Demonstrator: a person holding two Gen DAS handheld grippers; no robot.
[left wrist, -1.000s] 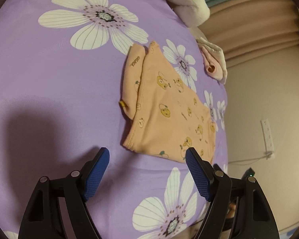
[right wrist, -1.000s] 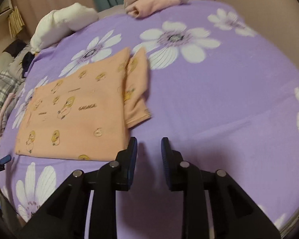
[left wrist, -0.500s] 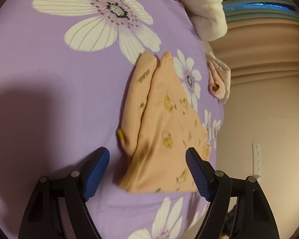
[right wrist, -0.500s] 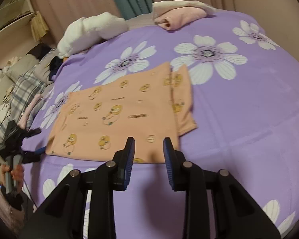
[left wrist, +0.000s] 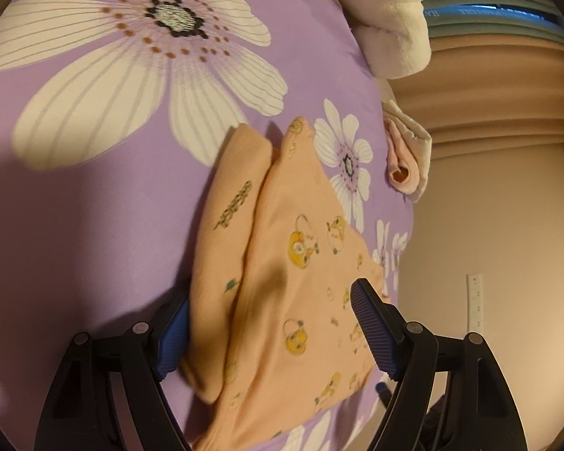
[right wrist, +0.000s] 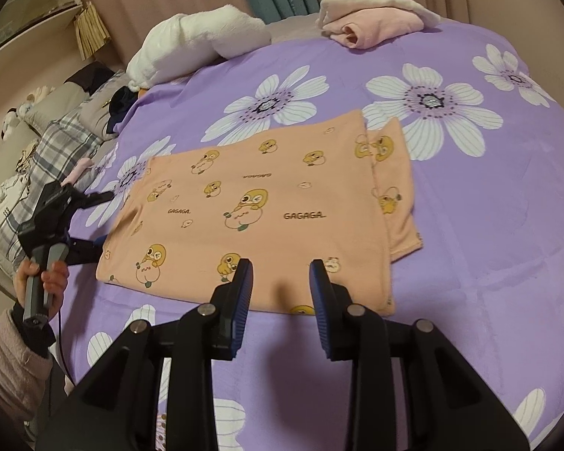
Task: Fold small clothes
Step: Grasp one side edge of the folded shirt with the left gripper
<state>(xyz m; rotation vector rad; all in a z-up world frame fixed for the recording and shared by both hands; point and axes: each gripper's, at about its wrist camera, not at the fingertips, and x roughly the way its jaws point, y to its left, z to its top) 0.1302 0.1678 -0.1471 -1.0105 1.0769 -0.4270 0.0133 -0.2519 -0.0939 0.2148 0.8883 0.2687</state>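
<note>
An orange garment (right wrist: 252, 203) printed with yellow chicks lies flat on the purple flowered bedspread (right wrist: 488, 225), one sleeve folded out at its right side. My right gripper (right wrist: 280, 267) hovers over the garment's near edge, open by a narrow gap with nothing between the pads. In the left wrist view the garment (left wrist: 300, 300) runs between the wide-open fingers of my left gripper (left wrist: 269, 293), and the cloth's edge hides part of the left pad. In the right wrist view the left gripper (right wrist: 101, 221) sits at the garment's left end, held by a hand (right wrist: 37, 278).
A white plush blanket (right wrist: 199, 41) and a folded pink cloth (right wrist: 372, 26) lie at the bed's far edge, before curtains. Plaid bedding (right wrist: 56, 143) is heaped at the left. A white power strip (left wrist: 474, 300) hangs on the wall beyond the bed.
The left gripper has closed in on the garment, whose end now lies between its fingers. The right gripper has drawn back and up, its jaws slightly wider apart.
</note>
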